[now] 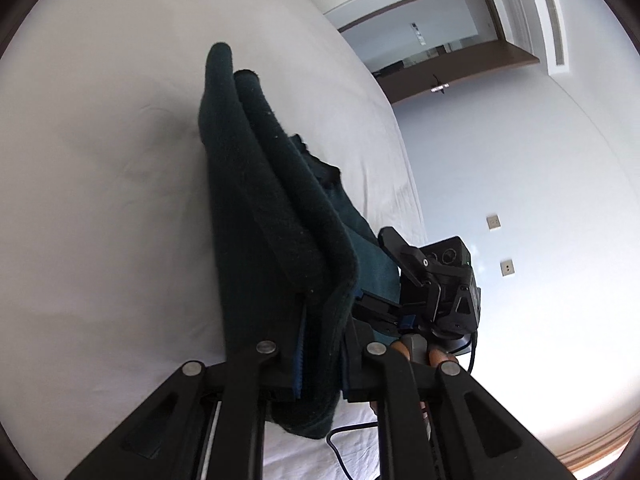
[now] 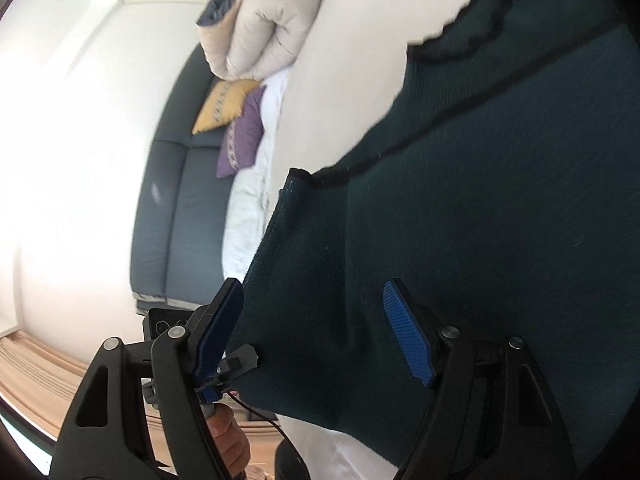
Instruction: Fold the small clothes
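The left claw (image 1: 316, 344) is clamped on a dark green garment (image 1: 264, 208), with several thick layers of the cloth bunched between its jaws and rising ahead of it, clear of the white bed (image 1: 100, 160) that lies beyond and below. So the garment is off the bed at this corner, hanging from the grip.

The right claw (image 2: 316, 340) stands wide, its blue pads (image 2: 408, 336) well apart. The same garment (image 2: 480, 200) drapes in front of it and fills the space between and ahead of the jaws, but neither pad presses on it; the cloth near the left-hand pad sits just beside it, and I cannot tell whether it brushes it. In the left wrist view the right claw (image 1: 400, 252) shows just beyond the cloth's far side.

As for progress, the doubled layers in the left claw suggest one fold may already be in the cloth, though that is only a guess from how it bunches. No neat folded bundle lies on the bed. What seems left: the right claw takes the free edge, the two spread the cloth, lay it down, and fold it over flat. I would call the job early to middling, with the tidy folds not yet done.
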